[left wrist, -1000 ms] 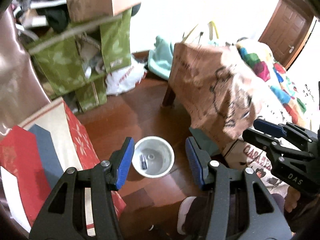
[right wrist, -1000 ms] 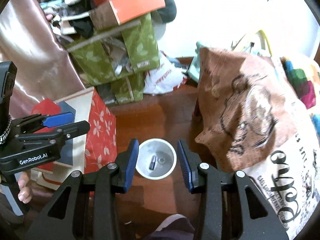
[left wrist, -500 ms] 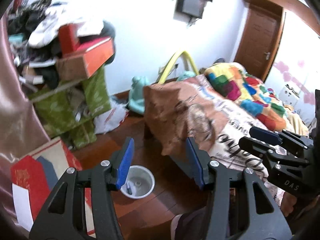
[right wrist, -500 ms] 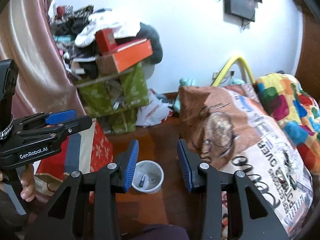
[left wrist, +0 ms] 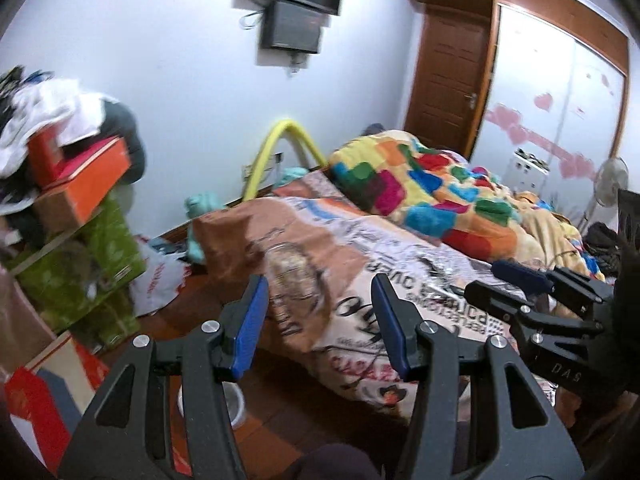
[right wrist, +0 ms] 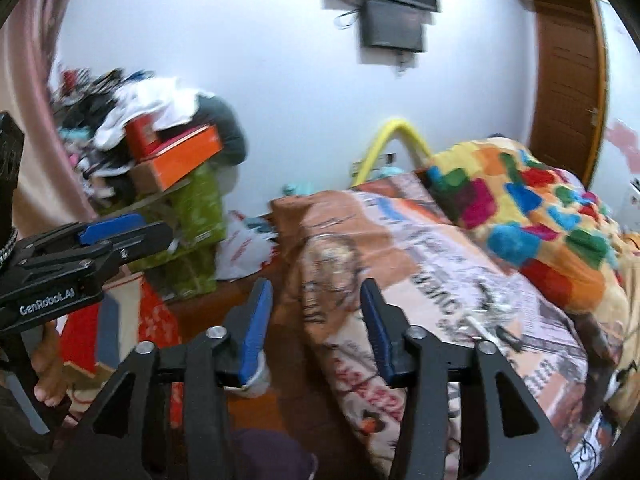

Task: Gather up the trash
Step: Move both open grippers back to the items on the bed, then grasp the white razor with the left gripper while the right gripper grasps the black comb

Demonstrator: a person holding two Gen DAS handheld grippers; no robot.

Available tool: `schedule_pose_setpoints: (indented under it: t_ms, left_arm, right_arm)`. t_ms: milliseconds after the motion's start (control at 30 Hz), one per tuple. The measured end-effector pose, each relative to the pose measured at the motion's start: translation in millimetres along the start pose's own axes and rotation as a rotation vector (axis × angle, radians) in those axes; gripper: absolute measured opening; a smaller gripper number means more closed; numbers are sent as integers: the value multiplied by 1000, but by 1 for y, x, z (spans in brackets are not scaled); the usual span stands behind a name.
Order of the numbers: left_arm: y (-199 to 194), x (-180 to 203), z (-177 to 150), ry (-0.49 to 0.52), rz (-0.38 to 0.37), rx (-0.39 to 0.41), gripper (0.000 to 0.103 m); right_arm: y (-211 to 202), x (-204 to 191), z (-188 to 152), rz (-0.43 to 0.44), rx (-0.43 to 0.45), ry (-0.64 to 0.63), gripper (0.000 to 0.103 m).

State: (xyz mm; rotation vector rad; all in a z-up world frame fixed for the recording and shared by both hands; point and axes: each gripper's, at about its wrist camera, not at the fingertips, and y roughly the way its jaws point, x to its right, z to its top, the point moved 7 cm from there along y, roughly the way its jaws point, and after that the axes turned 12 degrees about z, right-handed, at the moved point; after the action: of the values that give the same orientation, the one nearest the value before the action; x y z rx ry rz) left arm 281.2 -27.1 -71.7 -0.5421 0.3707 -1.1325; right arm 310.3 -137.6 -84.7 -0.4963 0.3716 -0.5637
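Note:
A small white bin [left wrist: 234, 402] stands on the wooden floor beside the bed, mostly hidden behind my left fingers; it also shows in the right wrist view [right wrist: 256, 378]. My left gripper [left wrist: 318, 320] is open and empty, raised and pointing over the bed's printed cover [left wrist: 400, 248]. My right gripper [right wrist: 316, 322] is open and empty, also over the bed edge. Small thin items [right wrist: 494, 316] lie on the cover to the right. Each gripper shows in the other's view, at the side.
A colourful patchwork blanket [left wrist: 432, 188] lies on the bed. A cluttered pile of boxes and clothes [right wrist: 160, 152] on a green box [left wrist: 80, 264] stands at left. A red patterned box [right wrist: 120, 320] sits on the floor. A wooden door [left wrist: 444, 88] is at the back right.
Both grippers have tilted up from looking down at the white bin to looking across the bed and room. The bin has dropped to the bottom of both views. Both stay open.

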Motion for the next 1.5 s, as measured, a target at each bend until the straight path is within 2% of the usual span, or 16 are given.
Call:
schedule_pose_setpoints:
  t_ms: [167, 233, 400, 667, 1000, 1233, 1367, 1467, 1500]
  left_arm:
    - [19, 55, 13, 55, -49, -6, 57]
    - [29, 77, 15, 75, -68, -17, 62]
    - [65, 125, 16, 115, -105, -60, 62]
    - [129, 182, 4, 162, -167, -148, 62]
    - [213, 238, -35, 239, -233, -284, 62]
    - [264, 258, -63, 259, -274, -378, 62]
    - [284, 270, -74, 276, -296, -406, 62]
    - [297, 279, -77, 285, -312, -400, 53]
    - [300, 282, -78, 293, -319, -401, 47]
  right_arm:
    - [-24, 56, 3, -78, 39, 62, 51]
    - [-32, 79, 3, -117, 52, 83, 51]
    - [-49, 132, -4, -197, 73, 145, 52]
    - [-49, 202, -30, -267, 21, 213, 52]
    - [4, 262, -80, -257, -126, 273, 52]
    - [54, 294, -116, -225, -261, 286, 52]
    - [78, 307, -130, -212, -324, 261, 52]
    - [94, 315, -135, -210, -356, 229, 52]
    - [98, 318, -137, -213, -368, 221, 52]
